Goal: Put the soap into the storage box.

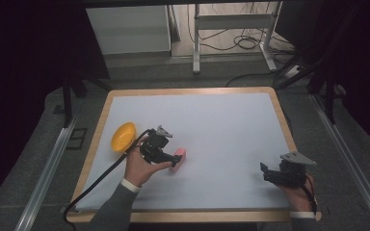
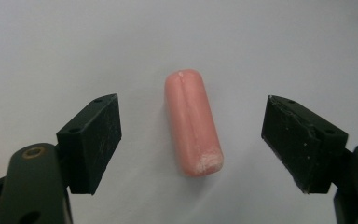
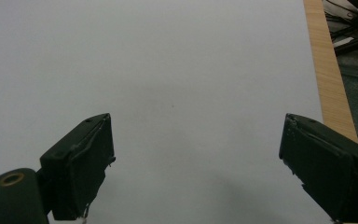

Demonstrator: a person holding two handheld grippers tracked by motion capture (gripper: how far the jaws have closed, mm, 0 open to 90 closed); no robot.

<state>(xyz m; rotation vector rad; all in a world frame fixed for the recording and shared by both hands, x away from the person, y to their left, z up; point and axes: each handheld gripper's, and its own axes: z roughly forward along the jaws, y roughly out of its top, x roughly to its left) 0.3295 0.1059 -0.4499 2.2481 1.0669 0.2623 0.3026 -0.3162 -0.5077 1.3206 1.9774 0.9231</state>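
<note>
A pink sausage-shaped piece [image 2: 194,122] lies flat on the white table sheet [image 2: 242,42]; the high view shows it [image 1: 178,158] left of the middle. My left gripper [image 2: 191,140] is open, one jaw on either side of the piece with a clear gap to each. In the high view that left gripper [image 1: 171,161] sits at the piece's left end, held in a hand. My right gripper [image 3: 196,158] is open over bare sheet with nothing between its jaws; in the high view the right gripper [image 1: 266,173] rests near the front right of the table.
A yellow bowl [image 1: 123,136] lies near the table's left edge, just left of my left hand. The wooden table rim [image 3: 328,79] runs along the right side of the sheet. The left gripper's black cable [image 1: 94,185] trails off the front left corner.
</note>
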